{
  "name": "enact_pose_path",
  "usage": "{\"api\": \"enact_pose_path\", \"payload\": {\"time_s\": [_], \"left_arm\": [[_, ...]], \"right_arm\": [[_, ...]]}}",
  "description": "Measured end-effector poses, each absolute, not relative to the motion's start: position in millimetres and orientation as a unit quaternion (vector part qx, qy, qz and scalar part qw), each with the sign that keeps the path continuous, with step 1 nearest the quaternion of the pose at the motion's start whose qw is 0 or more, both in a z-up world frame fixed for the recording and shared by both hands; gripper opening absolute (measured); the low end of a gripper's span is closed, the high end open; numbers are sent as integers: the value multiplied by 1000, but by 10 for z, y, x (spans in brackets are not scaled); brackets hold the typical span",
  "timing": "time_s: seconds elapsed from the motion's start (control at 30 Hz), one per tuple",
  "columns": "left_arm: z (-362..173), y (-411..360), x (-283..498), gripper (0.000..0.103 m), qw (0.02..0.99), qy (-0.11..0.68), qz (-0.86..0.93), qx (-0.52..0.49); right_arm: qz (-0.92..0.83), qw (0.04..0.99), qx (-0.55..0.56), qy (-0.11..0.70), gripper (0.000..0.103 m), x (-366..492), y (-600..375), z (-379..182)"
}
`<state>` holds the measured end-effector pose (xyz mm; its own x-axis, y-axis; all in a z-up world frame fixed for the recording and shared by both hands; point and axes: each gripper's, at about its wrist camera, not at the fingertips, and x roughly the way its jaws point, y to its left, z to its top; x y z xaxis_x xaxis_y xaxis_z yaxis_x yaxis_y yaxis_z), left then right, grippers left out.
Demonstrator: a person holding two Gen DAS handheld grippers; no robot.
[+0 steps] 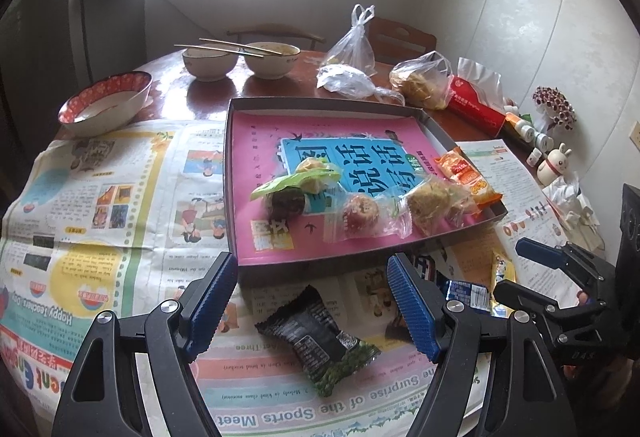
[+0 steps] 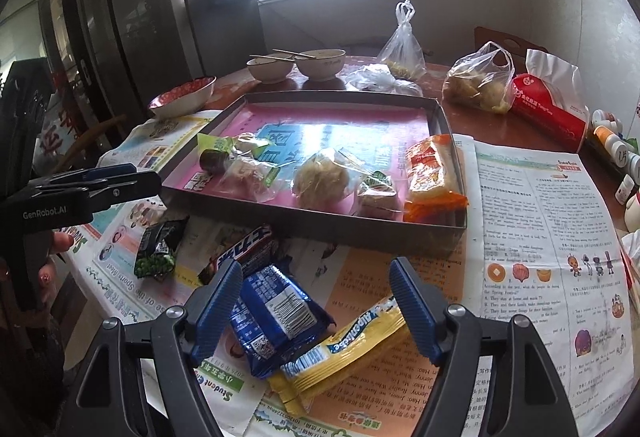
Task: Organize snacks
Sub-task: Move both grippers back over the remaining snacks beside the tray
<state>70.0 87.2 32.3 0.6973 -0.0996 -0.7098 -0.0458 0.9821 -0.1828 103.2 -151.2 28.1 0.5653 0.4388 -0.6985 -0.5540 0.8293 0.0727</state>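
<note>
Left wrist: open tongs (image 1: pixel 312 301) above black snack packet (image 1: pixel 318 341)

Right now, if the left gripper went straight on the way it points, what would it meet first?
Most likely the black foil snack packet with green peas printed on it, lying on the newspaper between the open left gripper fingers. Depth is unclear, but nothing shows nearer.

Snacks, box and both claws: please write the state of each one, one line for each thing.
Left claw: open, holds nothing, above the black-and-green snack packet.
Right claw: open, holds nothing, above the blue wrapped snack and the yellow Alpenliebe packet.
Shallow grey cardboard box with pink lining: lidless, partly filled.
Black-and-green snack packet: sealed, lying on the newspaper, outside the box.
</note>
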Motion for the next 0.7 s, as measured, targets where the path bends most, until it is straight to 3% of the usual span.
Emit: {"api": "enact_pose_path", "payload": {"time_s": [0.7], "left_arm": [[234, 783, 583, 79, 906, 411, -13, -94]], "right_arm": [[309, 872, -101, 366, 78, 859, -1439, 275]]}}
